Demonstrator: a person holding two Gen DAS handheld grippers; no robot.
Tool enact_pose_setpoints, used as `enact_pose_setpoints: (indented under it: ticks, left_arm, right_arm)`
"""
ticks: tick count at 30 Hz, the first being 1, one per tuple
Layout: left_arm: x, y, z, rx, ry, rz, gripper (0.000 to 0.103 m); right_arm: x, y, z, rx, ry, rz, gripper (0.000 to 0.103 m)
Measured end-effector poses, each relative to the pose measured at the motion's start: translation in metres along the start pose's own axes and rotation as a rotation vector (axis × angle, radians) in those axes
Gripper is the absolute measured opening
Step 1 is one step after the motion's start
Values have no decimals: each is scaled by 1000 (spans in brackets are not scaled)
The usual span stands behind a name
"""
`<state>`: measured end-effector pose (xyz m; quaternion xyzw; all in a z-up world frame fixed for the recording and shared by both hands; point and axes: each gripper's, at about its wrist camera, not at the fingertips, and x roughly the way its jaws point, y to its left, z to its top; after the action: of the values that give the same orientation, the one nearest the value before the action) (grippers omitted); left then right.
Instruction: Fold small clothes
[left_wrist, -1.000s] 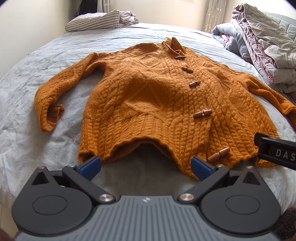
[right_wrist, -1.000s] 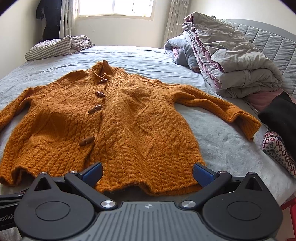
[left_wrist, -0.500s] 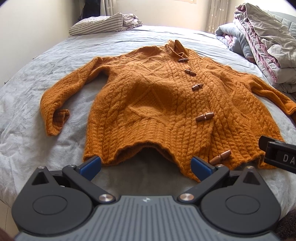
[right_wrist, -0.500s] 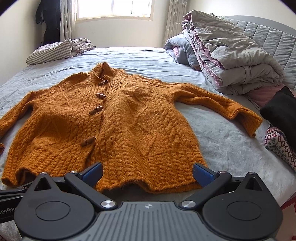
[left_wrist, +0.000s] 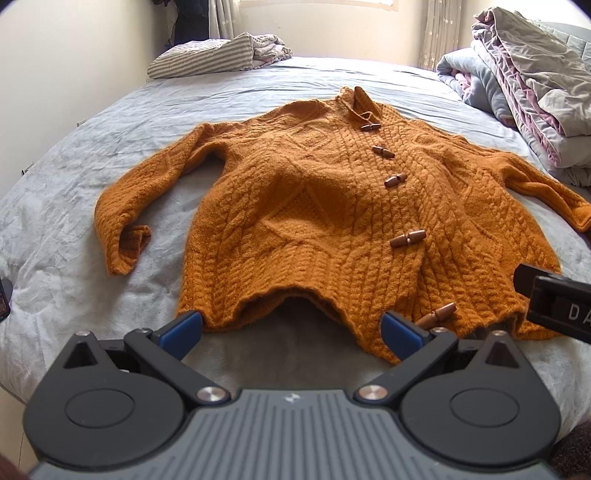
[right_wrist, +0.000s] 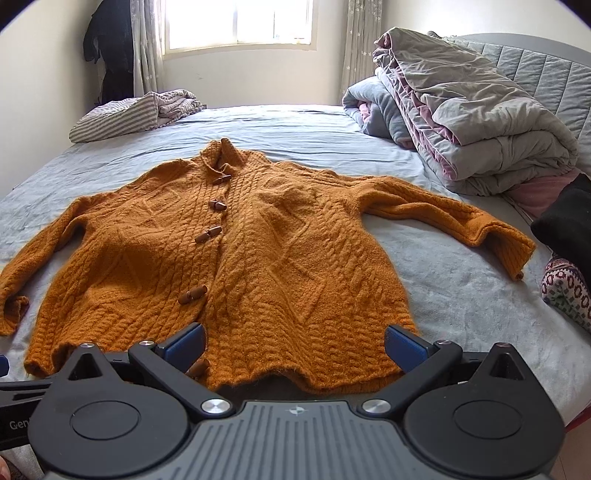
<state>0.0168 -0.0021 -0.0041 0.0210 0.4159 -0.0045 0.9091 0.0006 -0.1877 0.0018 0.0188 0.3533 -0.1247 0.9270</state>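
An orange cable-knit cardigan (left_wrist: 332, 206) with brown toggle buttons lies spread flat, front up, on the grey bed, sleeves out to both sides. My left gripper (left_wrist: 291, 326) is open, hovering just short of the hem's left part, nothing between its blue pads. My right gripper (right_wrist: 293, 341) is open too, its pads spanning the hem's right part (right_wrist: 295, 373) from above the near edge. In the right wrist view the cardigan (right_wrist: 258, 258) fills the middle. The right gripper's body (left_wrist: 554, 306) shows at the right edge of the left wrist view.
A folded grey and pink quilt pile (right_wrist: 469, 122) sits at the right of the bed. Striped folded bedding (right_wrist: 136, 114) lies at the far left corner. Dark and patterned clothes (right_wrist: 569, 266) lie at the right edge. The bed sheet (left_wrist: 74, 206) is bare left of the sleeve.
Both grippers have pulled back and risen a little from the hem, so more of the cardigan and room shows. Both stay open; the cardigan has not moved.
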Motion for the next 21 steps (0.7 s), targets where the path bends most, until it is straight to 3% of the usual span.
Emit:
enact_pose_setpoints:
  ticks: [21]
  left_arm:
    - [-8,-8,1,3,-13,28,102]
  right_arm:
    - [-9,-13,1,16,-28,41,103]
